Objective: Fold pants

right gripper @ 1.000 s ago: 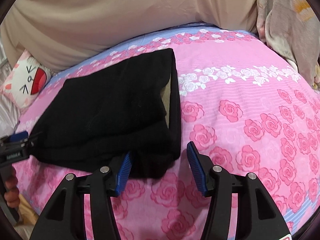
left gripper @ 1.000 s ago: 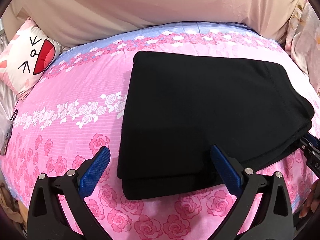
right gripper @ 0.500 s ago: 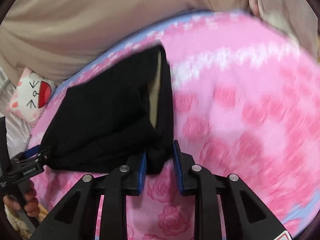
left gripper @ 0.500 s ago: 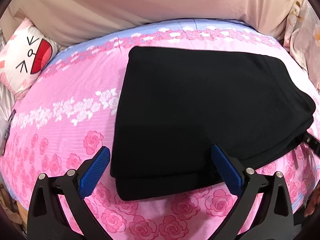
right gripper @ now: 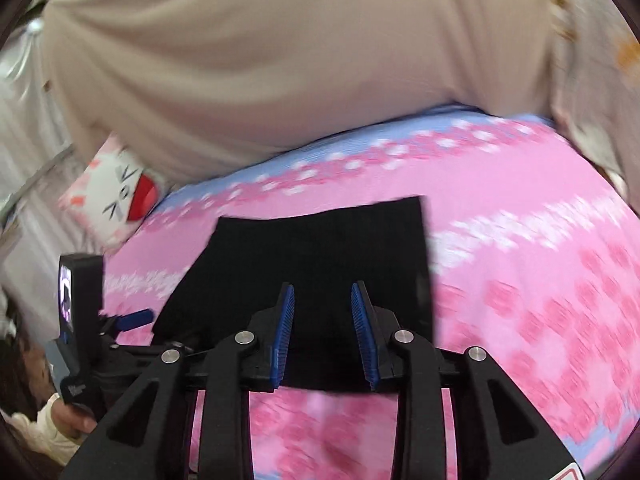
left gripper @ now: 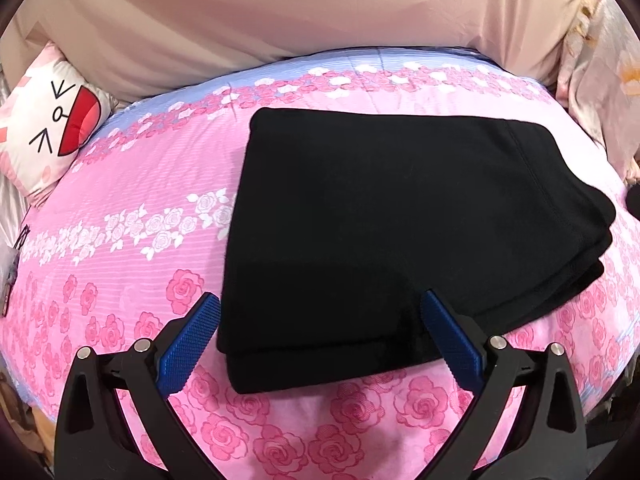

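While peering down from the left wrist, easy enough to spot the pants [left gripper: 400,220]: black, folded into a chunky stacked rectangle, lying flat on the bed [left gripper: 120,280] with its pink rose-print cover. Sitting a bit right of centre in that view, layered edges showing along the near side and the right end. No corner lifted as far as can be seen.

Left tongs [left gripper: 320,300] spread wide, released, gripping nothing. Hovering over the near-left corner of the folded stack, one blue pad out over the bare bedspread just left of the cloth, the other over the near edge of the pants. Can't tell whether either pad actually touches the fabric.

Right tongs [right gripper: 323,292] only partly parted, and just been opening up a little. Black cloth visible in the gap between the blue pads, but pads not pressing on it, so let go rather than clenched. Whole right-wrist view smeared with blur, so fine detail there pretty much lost.

Off to the far left, a white cartoon-face cushion [left gripper: 52,132] with a big red mouth, at the edge of the bed. Behind it all, a beige draped sheet [left gripper: 320,20]. Down in the left corner of the right-wrist view, a person's hand [right gripper: 74,420] wrapped round the handle of the left tool.
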